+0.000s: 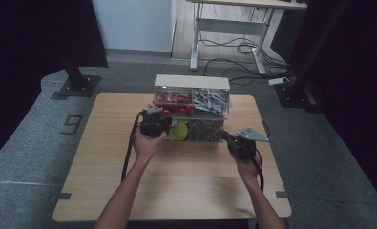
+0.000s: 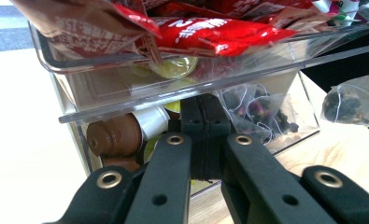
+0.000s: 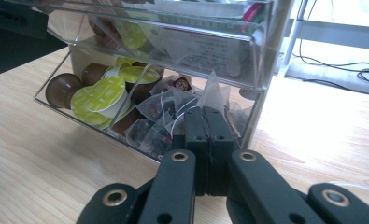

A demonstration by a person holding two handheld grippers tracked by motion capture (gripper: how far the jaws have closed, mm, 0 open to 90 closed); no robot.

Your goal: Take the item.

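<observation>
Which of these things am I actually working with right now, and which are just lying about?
In the job:
- clear organizer box
- its tilted lower bin
- coffee capsules
- tea bags
- left gripper, shut
- right gripper, shut

Lying about:
- loose tea bag on the table
- desk and floor cables behind

Red sachets (image 2: 219,30) with white lettering, brown-and-lime-green capsules (image 3: 98,95), a clear organizer (image 1: 192,107) on a pale wood-grain table (image 1: 176,181).

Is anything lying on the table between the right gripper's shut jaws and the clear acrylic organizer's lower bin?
Nothing. In the right gripper view, the right gripper sits right up against the clear tilted lower bin holding mesh tea bags.
</observation>
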